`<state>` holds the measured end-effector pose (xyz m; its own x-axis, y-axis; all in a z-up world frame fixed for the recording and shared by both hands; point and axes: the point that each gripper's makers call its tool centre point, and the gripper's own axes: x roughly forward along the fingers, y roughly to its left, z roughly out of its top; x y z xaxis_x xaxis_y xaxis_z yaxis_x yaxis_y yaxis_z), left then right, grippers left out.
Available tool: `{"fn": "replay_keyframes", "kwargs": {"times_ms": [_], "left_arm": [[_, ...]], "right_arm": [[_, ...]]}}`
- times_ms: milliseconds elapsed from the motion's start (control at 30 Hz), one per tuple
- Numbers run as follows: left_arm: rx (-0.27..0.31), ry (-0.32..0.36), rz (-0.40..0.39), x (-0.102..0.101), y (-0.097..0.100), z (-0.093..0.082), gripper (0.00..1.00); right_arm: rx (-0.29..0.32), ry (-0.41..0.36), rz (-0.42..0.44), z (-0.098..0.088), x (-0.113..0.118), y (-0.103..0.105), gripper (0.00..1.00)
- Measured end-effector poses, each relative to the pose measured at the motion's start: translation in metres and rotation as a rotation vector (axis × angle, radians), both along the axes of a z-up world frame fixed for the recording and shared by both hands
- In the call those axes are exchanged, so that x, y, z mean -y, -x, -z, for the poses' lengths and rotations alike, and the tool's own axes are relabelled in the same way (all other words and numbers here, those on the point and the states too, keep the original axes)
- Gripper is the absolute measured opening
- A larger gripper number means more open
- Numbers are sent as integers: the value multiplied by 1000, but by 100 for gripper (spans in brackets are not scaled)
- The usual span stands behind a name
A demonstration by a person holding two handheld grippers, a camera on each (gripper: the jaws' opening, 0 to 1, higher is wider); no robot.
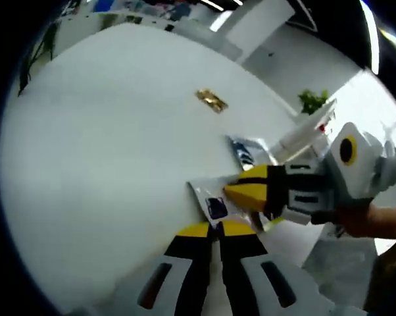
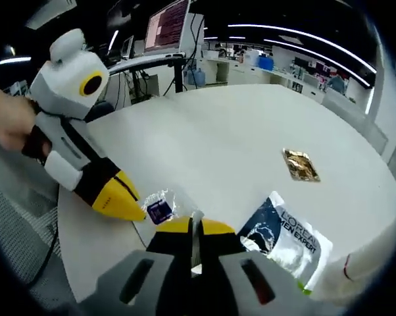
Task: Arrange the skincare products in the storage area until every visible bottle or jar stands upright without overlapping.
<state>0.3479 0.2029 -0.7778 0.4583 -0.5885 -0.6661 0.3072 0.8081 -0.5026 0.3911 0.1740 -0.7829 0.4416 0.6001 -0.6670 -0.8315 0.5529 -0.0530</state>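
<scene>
Both hand-held grippers meet at one small clear sachet (image 2: 162,207) with a dark blue label, lying flat near the edge of the white surface (image 2: 224,138). The right hand-held gripper (image 2: 193,230) has its yellow-tipped jaws drawn narrow with something thin and pale between them — it looks like the sachet's edge, though the pinch itself is too small to be sure of. The left hand-held gripper (image 2: 122,201) presses its closed yellow tip against the sachet's other side, probably to steady or flatten the slippery film while the other pulls or lifts it (a judgement from the pose alone).

In the left gripper view the same sachet (image 1: 214,205) lies just ahead of the left hand-held gripper (image 1: 218,230), whose jaws stand together with no gap, and the right hand-held gripper (image 1: 250,191) comes in from the right, its tip over the packet's far corner.

The right gripper view gives the larger L'Oréal pouch (image 2: 287,237) in white and dark blue, lying flat just beside the right jaws, with its lettering readable; in the left gripper view that pouch (image 1: 246,150) is only a blurred sliver. A gold foil packet (image 2: 300,164) rests well apart towards the middle of the surface, seen from both sides. Everything here lies flat — I see no bottle or jar, so the arranging appears far from finished.
</scene>
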Motion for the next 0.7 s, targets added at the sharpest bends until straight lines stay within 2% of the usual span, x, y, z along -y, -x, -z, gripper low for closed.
{"fn": "replay_keyframes", "kwargs": {"times_ms": [133,233,300,333,433,700], "left_arm": [[64,-96,81,-2,-1,-2,4],[124,-204,141,-6,-6,-4,8],[171,-228,156,-4,-13,-9,12],[175,-230,158,-3,-14,-10,13],[236,-258,208,3,-23,-17,13],[281,-347,334,16,-27,-9,18]], "right_arm": [[8,3,-3,0,0,0,2],[9,7,-10,0,0,0,2],[10,8,-12,0,0,0,2],[14,12,-16,0,0,-1,2],[15,14,-15,0,0,-1,2],[22,19,-20,1,0,-1,2]]}}
